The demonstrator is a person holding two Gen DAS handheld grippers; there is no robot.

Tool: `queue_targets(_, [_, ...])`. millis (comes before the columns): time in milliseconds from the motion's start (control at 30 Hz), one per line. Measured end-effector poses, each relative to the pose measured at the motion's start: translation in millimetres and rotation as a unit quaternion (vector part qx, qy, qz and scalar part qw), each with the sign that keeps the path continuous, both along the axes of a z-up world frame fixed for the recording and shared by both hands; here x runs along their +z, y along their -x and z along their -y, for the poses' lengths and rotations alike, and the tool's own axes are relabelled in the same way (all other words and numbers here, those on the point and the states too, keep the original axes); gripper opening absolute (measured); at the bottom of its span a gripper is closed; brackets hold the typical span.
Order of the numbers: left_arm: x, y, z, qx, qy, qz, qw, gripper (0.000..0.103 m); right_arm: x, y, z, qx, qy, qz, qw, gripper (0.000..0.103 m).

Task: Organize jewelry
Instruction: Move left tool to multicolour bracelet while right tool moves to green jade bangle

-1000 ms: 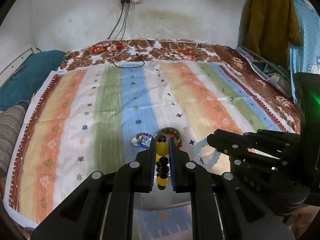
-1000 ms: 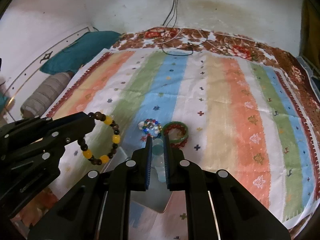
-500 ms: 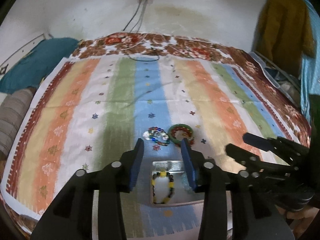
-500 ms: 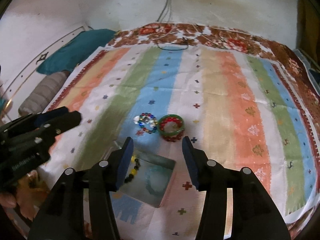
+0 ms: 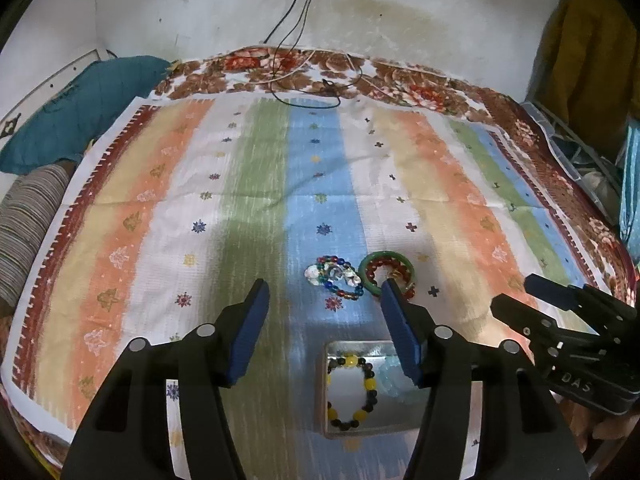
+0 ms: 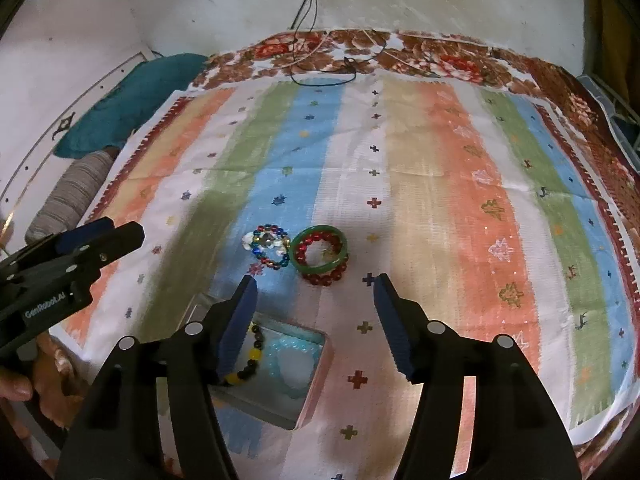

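Observation:
A small metal tin (image 5: 325,388) (image 6: 316,380) lies on the striped cloth near the front edge. In it are a yellow-and-black bead bracelet (image 5: 352,394) (image 6: 250,360) and a pale blue bead bracelet (image 6: 290,362) (image 5: 390,378). Beyond the tin lie a multicoloured bead bracelet (image 5: 334,276) (image 6: 267,251) and a green bangle (image 5: 386,272) (image 6: 318,254) over a red bead bracelet (image 6: 326,276). My left gripper (image 5: 325,296) is open and empty above the tin. My right gripper (image 6: 314,286) is open and empty, just short of the bangle.
The striped cloth (image 5: 248,200) covers a bed with a floral sheet (image 5: 400,80). A teal pillow (image 5: 80,108) and a striped bolster (image 5: 28,220) lie at the left. Cables (image 5: 304,88) trail from the wall. Clothes (image 5: 584,60) hang at the right.
Both grippers have opened and let go: the yellow-and-black bracelet and the pale blue bracelet now lie in the tin. Both grippers have drawn back and opened wider.

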State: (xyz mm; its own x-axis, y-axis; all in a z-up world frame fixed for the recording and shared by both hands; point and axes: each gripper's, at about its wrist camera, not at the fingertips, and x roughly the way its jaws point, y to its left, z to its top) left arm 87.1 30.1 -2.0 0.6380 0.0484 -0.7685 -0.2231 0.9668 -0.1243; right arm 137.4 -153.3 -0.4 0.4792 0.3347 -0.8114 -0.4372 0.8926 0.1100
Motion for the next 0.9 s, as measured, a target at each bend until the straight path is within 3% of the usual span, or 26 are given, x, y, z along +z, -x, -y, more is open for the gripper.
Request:
queue_targets(233, [-3,-13,-6,-0.007,-0.006,-0.002,1.0,0.081,-4,-12,-2,-0.001,0.015,-0.001,1.0,0.071])
queue_targets(433, [-16,-30,-25,0.009,0.036,-0.026,0.999,0.087,-16,-27,-4,-0.006,0.023,-0.019,1.0,0.082])
queue_targets(700, [-30,-54,-17,-0.005,-0.021,-0.049,0.9985,0.094,-27,-40,-11,-0.004,0.042,-0.031,0.999,0.084])
queue_targets(900, [-37,-66,-19,-0.006,-0.025,-0.058,0.998,0.095,-31,-50,-14,-0.005,0.047,-0.033,0.998,0.085])
